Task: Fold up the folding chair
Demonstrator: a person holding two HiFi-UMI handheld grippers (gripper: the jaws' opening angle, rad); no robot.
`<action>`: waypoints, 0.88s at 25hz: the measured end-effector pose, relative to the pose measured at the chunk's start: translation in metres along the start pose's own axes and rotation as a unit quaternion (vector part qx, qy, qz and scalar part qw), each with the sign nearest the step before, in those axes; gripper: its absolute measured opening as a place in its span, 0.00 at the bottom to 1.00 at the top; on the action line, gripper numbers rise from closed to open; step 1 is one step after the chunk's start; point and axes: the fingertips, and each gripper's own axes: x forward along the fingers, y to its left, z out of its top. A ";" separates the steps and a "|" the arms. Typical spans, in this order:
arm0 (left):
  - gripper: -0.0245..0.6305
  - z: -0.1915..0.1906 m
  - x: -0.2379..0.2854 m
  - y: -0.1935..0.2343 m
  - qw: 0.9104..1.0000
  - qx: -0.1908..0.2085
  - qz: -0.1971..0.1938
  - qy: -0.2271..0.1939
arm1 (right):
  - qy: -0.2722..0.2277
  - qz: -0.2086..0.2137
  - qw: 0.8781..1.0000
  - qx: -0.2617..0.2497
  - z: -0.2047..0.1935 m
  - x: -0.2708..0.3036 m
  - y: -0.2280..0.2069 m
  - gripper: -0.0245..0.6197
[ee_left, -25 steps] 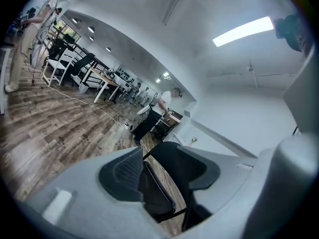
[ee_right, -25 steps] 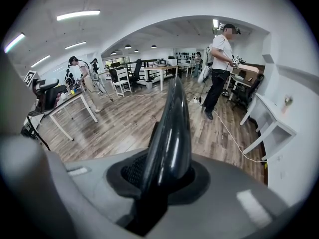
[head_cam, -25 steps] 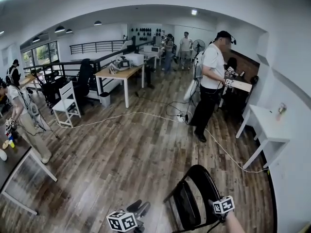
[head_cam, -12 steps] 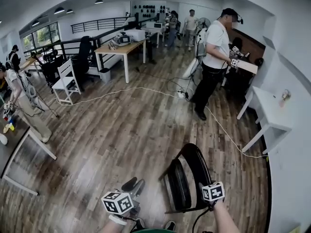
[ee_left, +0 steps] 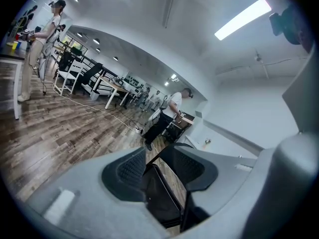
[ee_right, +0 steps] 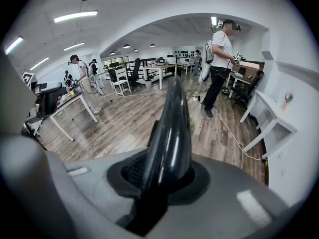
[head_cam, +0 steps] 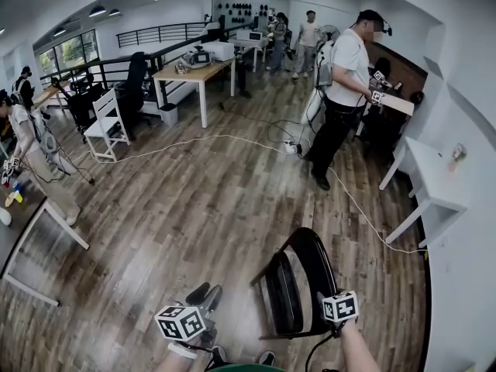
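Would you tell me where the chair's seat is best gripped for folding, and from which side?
Probably the front rim of the seat, approached from the left in the head view: that thin edge faces the left gripper, whose jaws have just been closing with nothing pinched yet, and lies farthest from the backrest, which the right gripper clamps.

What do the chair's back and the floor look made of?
Chair back: probably hard plastic or lacquered plywood, glossy black; bright streaky highlights run along it. Floor: wood-look planks, possibly laminate, satin sheen; grain and plank seams show.
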 end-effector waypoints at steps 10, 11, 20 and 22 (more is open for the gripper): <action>0.31 -0.006 0.008 0.004 1.000 -0.015 0.002 0.011 | 0.003 -0.004 1.000 0.007 -0.006 0.000 -0.009 0.18; 0.31 -0.006 0.010 0.004 1.000 -0.017 0.003 0.012 | 0.004 -0.004 1.000 0.007 -0.005 -0.001 -0.010 0.18; 0.31 -0.003 0.012 0.012 1.000 -0.022 0.004 0.014 | 0.008 -0.003 1.000 0.006 -0.005 0.001 -0.010 0.18; 0.31 -0.003 0.012 0.013 1.000 -0.022 0.004 0.014 | 0.009 -0.004 1.000 0.005 -0.005 0.001 -0.010 0.18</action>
